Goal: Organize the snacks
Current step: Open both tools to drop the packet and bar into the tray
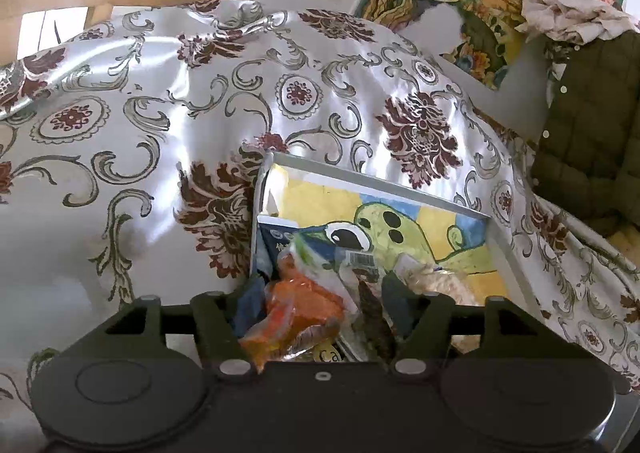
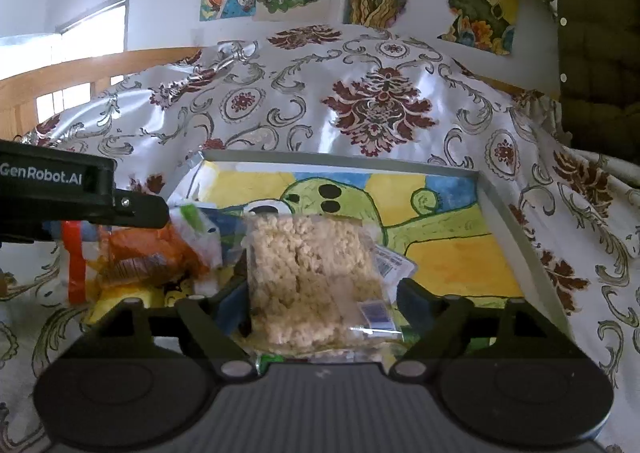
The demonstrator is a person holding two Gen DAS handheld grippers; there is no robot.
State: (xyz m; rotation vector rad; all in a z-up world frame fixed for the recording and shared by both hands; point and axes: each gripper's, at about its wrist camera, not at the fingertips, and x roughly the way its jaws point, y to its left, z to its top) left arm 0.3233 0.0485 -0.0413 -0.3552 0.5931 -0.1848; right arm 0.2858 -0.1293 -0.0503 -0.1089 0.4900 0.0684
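In the left wrist view, the left claw squeezes an orange snack bag over the near left corner of a box with a green frog picture inside.

In the right wrist view, the right claw grips a clear bag of puffed rice cake over the same box, which sits on a flowery cloth.

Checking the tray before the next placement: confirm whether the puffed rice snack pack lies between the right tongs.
Yes, the puffed rice snack pack sits between the two fingers of the right tongs, over the painted tray.
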